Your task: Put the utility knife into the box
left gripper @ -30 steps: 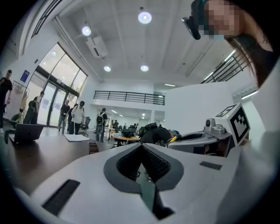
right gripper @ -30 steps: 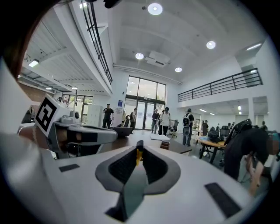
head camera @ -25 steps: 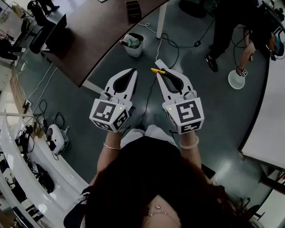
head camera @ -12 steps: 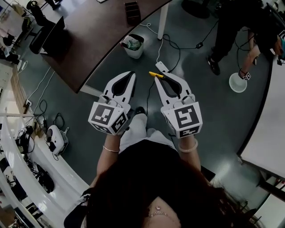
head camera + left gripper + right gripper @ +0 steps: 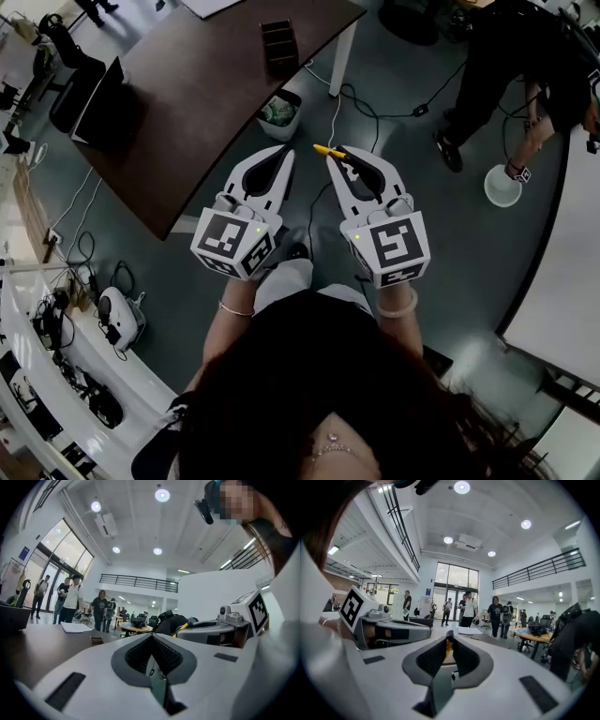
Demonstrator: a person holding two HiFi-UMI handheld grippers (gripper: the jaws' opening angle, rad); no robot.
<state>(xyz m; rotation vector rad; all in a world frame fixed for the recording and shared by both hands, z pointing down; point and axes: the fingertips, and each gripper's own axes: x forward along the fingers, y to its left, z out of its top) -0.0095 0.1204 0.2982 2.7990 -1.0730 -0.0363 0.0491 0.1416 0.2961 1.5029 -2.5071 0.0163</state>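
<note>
In the head view my right gripper [image 5: 339, 154] is shut on a yellow utility knife [image 5: 328, 150], whose tip juts left past the fingertips. The right gripper view shows the knife [image 5: 449, 645] as a yellow sliver pinched between the dark pads. My left gripper [image 5: 284, 153] is held alongside, shut with nothing in it; its pads [image 5: 161, 653] meet at the tip. A dark open box [image 5: 279, 45] stands near the corner of the brown table [image 5: 187, 103], well ahead of both grippers. The box [image 5: 96, 640] appears small in the left gripper view.
A white waste bin [image 5: 281, 111] stands on the floor by the table's edge, just ahead of the grippers. Cables and a power strip [image 5: 337, 136] lie on the grey floor. A person [image 5: 525, 66] bends over a white bowl [image 5: 503, 185] at right. A monitor [image 5: 98, 89] sits on the table.
The table, the box and the bin have come closer and further into the head view. Both grippers keep their hold and their place side by side.
</note>
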